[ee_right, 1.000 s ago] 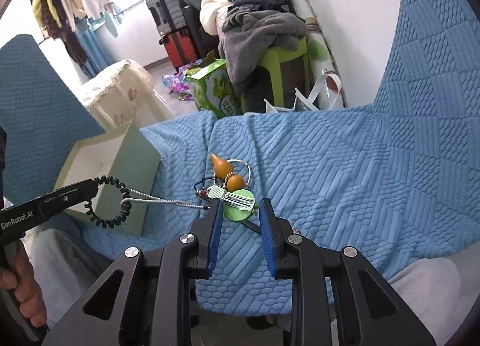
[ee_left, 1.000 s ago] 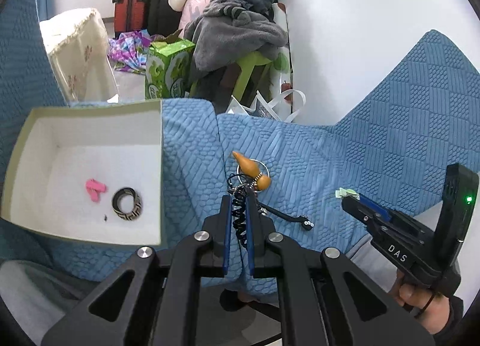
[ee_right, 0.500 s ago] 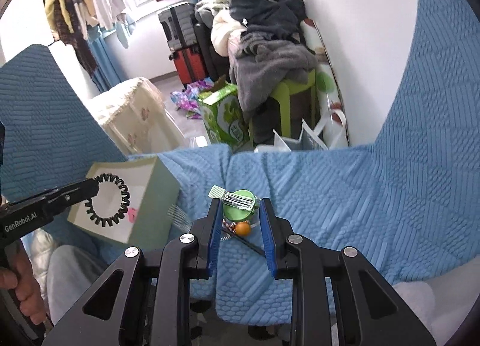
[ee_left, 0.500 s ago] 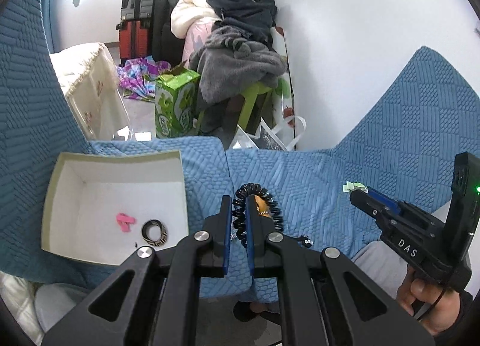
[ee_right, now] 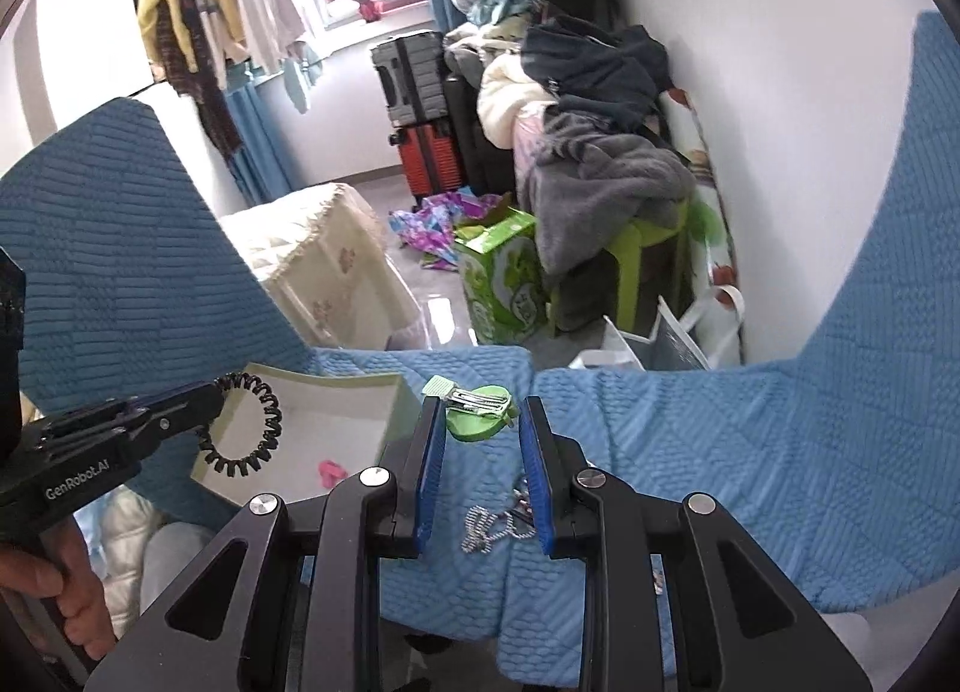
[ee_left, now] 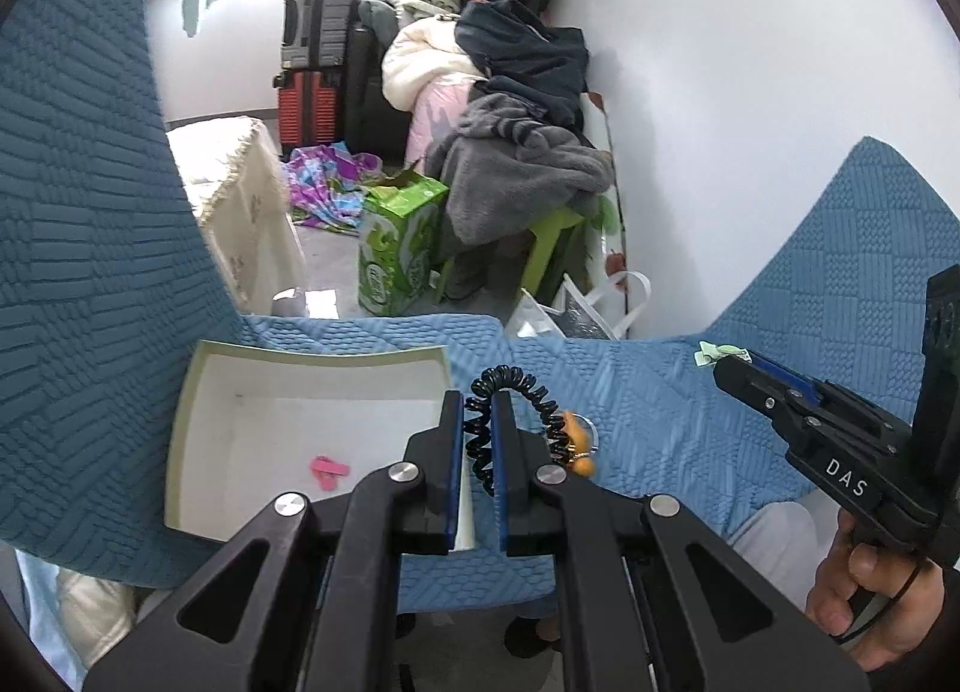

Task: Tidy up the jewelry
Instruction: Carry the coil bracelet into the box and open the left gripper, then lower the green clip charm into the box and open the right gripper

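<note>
My left gripper (ee_left: 478, 401) is shut on a black spiral hair tie (ee_left: 517, 386), held in the air just right of the open white box (ee_left: 204, 392); in the right wrist view the hair tie (ee_right: 252, 431) hangs over the box (ee_right: 360, 386). A pink clip (ee_left: 328, 470) lies in the box. My right gripper (ee_right: 483, 422) is shut on a green hair clip (ee_right: 480, 419) with a silver snap clip on it, held above the blue sofa cover. An orange gourd keychain (ee_left: 579, 443) and a silver chain (ee_right: 486, 527) lie on the cover.
The blue textured cover (ee_right: 690, 452) spans the seat and rises at both sides. Beyond the seat edge stand a green carton (ee_left: 399, 248), a green stool with piled clothes (ee_left: 528, 176), suitcases (ee_left: 318, 62) and a cream covered box (ee_left: 246, 212).
Both grippers have risen and pulled back from the cover. The left one carried the hair tie up and left towards the box. The right one lifted the green clip off the keychain pile.
</note>
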Motion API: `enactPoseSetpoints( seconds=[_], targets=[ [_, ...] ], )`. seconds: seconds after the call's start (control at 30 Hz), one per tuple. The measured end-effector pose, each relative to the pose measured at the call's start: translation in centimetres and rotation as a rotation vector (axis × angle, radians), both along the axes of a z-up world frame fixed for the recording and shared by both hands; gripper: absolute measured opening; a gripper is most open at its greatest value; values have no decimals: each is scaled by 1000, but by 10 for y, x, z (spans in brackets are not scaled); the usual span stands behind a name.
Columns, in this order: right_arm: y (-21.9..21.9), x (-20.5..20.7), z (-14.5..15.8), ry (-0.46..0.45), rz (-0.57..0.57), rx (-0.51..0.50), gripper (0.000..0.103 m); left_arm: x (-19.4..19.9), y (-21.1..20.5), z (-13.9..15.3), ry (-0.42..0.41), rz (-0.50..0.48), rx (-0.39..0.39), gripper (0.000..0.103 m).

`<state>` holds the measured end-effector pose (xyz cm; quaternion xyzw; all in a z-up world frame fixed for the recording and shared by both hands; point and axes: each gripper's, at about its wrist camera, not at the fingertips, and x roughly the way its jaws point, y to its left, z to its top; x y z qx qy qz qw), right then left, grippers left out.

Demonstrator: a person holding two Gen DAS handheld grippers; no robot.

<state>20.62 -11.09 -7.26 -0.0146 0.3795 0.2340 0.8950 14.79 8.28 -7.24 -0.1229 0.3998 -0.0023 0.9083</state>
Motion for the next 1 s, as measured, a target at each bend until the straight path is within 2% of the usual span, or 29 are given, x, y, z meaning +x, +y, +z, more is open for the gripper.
enactPoseSetpoints(
  seconds=[0.13,0.4,0.63,0.73,1.0],
  targets=[
    [26,0,-10,12,34,3,23,-2,18,-10,7,25,0,8],
    [77,-1,-55,71,106,-30,23,3,56,-58,79,73,-25,8],
    [105,2,-89,122,129,-32,23,11,74,-95,134,87,-41,8],
    [117,2,-103,129,147,-63,23,17,80,-112,162,89,-52,8],
    [138,5,-134,178,172,-121,23,22,89,-138,204,88,-89,8]
  ],
)
